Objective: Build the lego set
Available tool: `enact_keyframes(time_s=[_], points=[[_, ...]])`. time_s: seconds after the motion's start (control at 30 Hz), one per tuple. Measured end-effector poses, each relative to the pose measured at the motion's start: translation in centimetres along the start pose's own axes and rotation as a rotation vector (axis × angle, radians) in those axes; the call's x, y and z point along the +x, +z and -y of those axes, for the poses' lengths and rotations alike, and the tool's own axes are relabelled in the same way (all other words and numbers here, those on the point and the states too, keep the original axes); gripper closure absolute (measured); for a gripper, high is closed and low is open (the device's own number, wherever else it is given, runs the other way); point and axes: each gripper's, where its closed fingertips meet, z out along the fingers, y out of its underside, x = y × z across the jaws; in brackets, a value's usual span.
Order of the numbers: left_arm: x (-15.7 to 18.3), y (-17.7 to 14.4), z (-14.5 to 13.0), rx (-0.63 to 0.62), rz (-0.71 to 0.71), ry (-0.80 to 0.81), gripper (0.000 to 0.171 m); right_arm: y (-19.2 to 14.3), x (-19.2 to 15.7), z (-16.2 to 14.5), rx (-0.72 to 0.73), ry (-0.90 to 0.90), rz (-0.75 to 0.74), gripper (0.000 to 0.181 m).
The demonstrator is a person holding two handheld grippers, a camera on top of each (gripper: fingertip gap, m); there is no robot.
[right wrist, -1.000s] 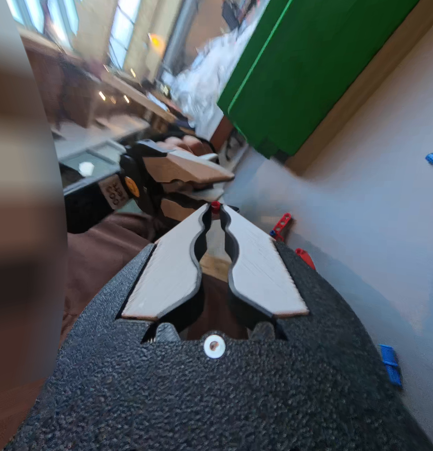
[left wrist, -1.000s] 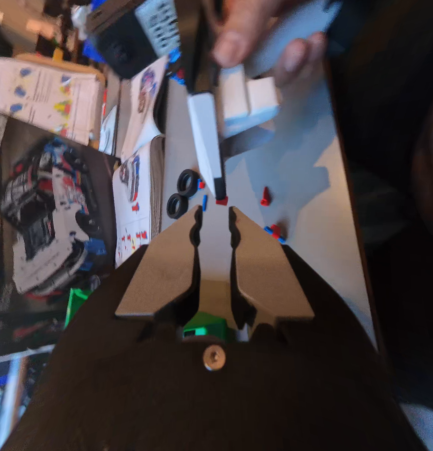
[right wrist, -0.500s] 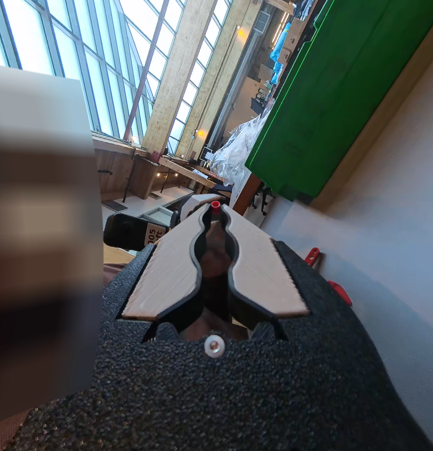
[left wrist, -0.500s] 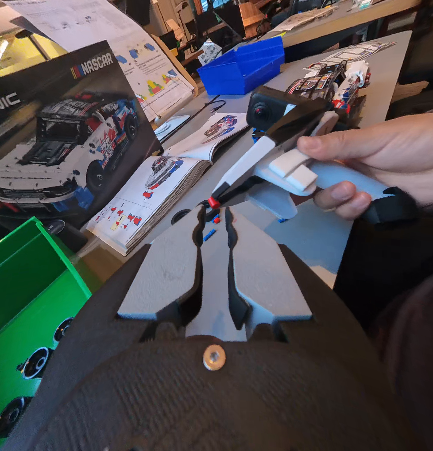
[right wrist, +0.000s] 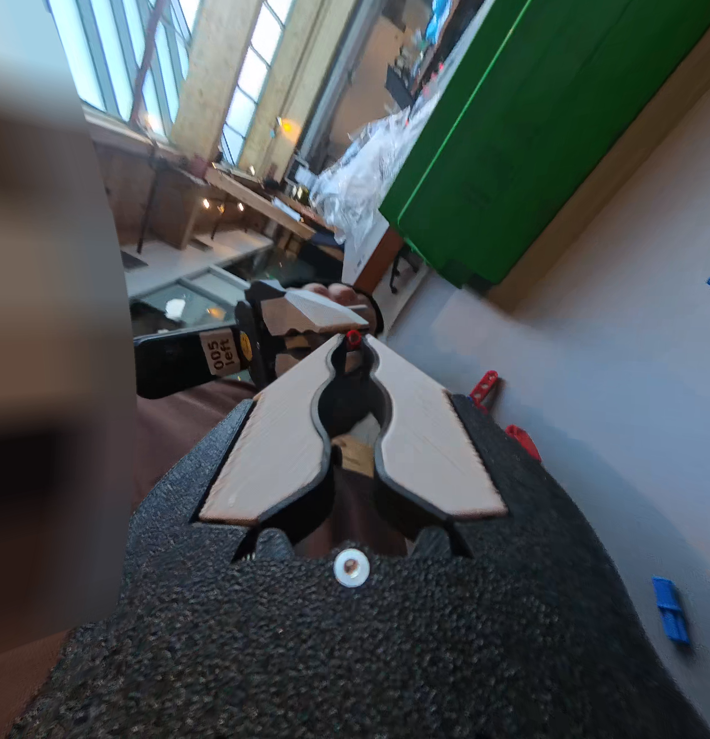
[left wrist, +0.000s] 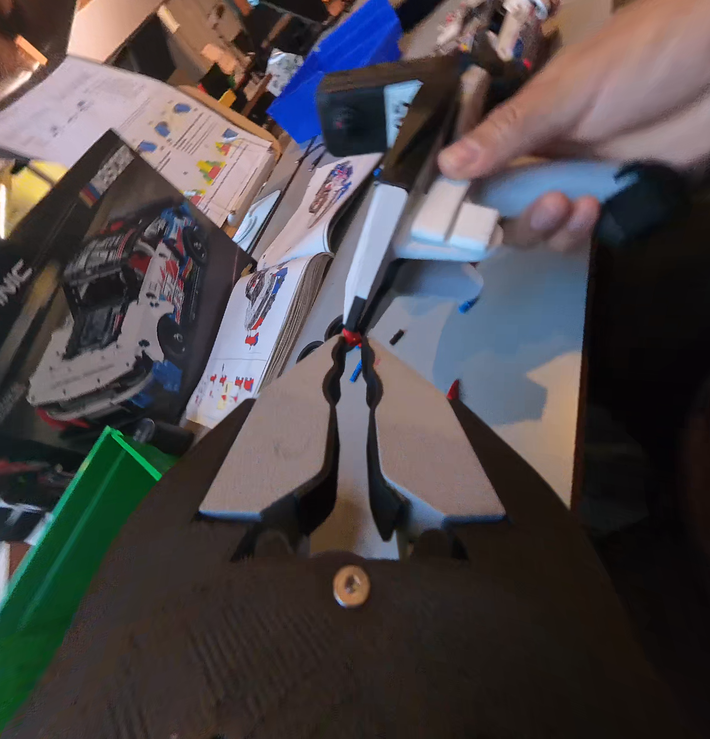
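My right gripper is shut on a small red pin, pinched at its very tips. In the left wrist view the right gripper comes down from the upper right in a person's hand. There the red pin sits right at the tips of my left gripper. The left jaws stand a narrow gap apart and I cannot tell whether they touch the pin. The left gripper also shows side-on in the right wrist view, just behind the pin.
An open instruction booklet and the car set's box lie left. Two black tyres, a blue pin and red pieces sit on the grey table. A green bin stands at the lower left. A red beam and blue pieces lie scattered. My two grippers' fingertips are within a few centimetres of each other.
Both grippers have tilted and come closer together. The right gripper now points more steeply down, and its red pin has moved from left of my left fingertips to right between them.
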Motion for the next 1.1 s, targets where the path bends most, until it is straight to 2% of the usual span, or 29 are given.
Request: enact_keyframes(time_s=[0.1,0.23,0.4,0.57,0.63,0.77,0.9,1.1], points=[[1.1,-0.2,-0.3,-0.016,-0.056,0.16,0.167,-0.1,0.2,-1.2,-0.124,-0.054,-0.054,0.176],[2.3,-0.8,-0.3,0.001,-0.144,0.278,0.167,-0.2,0.1,-2.5,-0.269,-0.14,-0.098,0.176],[2.8,-1.3,0.1,0.061,-0.204,0.298,0.167,-0.2,-0.2,-2.9,-0.341,-0.201,-0.091,0.176],[3.0,-1.2,-0.3,0.077,-0.203,0.144,0.167,0.0,0.4,-3.0,-0.319,-0.253,-0.096,0.176],[2.9,-1.2,-1.0,0.056,-0.191,0.054,0.165,-0.3,1.8,-3.0,-0.315,-0.312,-0.167,0.176],[3.5,-1.1,-4.2,-0.061,-0.247,-0.22,0.138,-0.6,4.2,-3.6,-0.352,-0.406,-0.263,0.176],[4.4,-0.6,-7.3,-0.192,-0.302,-0.357,0.126,0.0,4.3,-4.2,-0.393,-0.475,-0.242,0.176],[5.3,0.1,-9.0,-0.316,-0.38,-0.534,0.117,0.2,5.6,-4.2,-0.506,-0.594,-0.311,0.176]])
